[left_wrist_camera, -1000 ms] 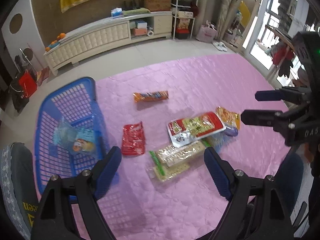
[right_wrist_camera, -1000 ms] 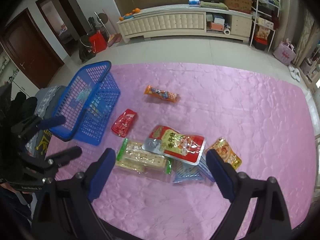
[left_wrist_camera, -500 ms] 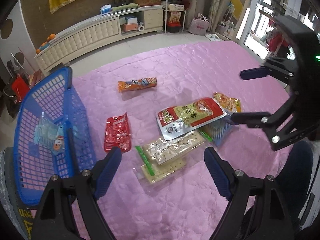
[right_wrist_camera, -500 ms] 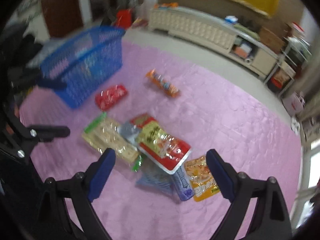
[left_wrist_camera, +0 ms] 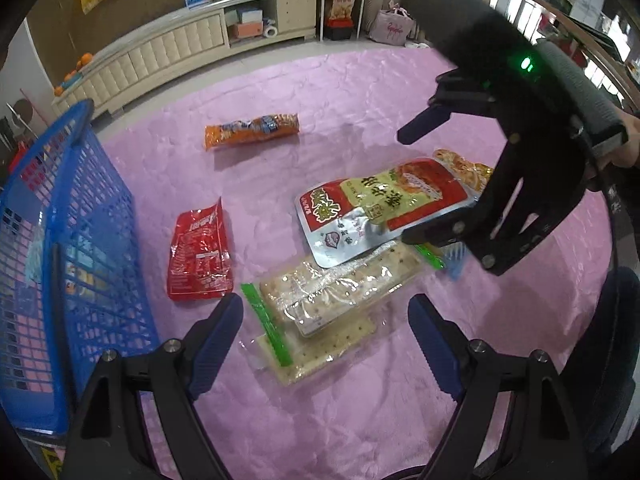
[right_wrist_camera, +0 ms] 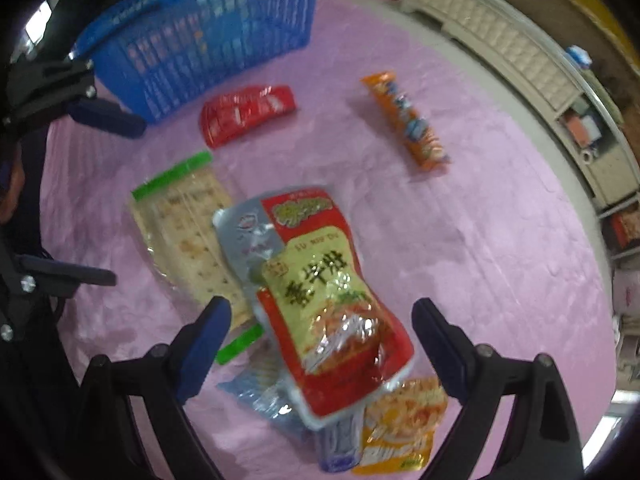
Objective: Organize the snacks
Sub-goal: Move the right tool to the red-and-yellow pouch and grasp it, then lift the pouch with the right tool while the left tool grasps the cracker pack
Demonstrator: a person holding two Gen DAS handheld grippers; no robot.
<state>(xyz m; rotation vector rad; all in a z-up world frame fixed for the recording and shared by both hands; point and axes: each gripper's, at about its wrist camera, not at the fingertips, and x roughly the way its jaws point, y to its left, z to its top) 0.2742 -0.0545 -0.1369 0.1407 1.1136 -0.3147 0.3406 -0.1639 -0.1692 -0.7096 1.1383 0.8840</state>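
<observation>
Snacks lie on a pink quilted cloth (left_wrist_camera: 360,92). My left gripper (left_wrist_camera: 324,320) hangs open over two clear cracker packs (left_wrist_camera: 332,292) with green strips. A red, yellow and silver pouch (right_wrist_camera: 320,292) lies on top of them, and my right gripper (right_wrist_camera: 320,312) hovers open astride it, touching nothing. Under the pouch peek a blue packet (right_wrist_camera: 264,396) and an orange-yellow packet (right_wrist_camera: 400,428). A red packet (left_wrist_camera: 200,252) and a long orange packet (left_wrist_camera: 252,134) lie apart. The blue basket (left_wrist_camera: 80,200) stands at the left with a packet or two inside.
A cream low cabinet (left_wrist_camera: 160,52) and shelves line the far wall across bare floor. A person's dark-clad leg (left_wrist_camera: 608,340) is at the cloth's right edge. Bare cloth stretches behind the orange packet.
Both grippers have come down toward the snack pile. The right one rolled, so its view has turned, and it now sits low over the red and yellow pouch. Jaws unchanged.
</observation>
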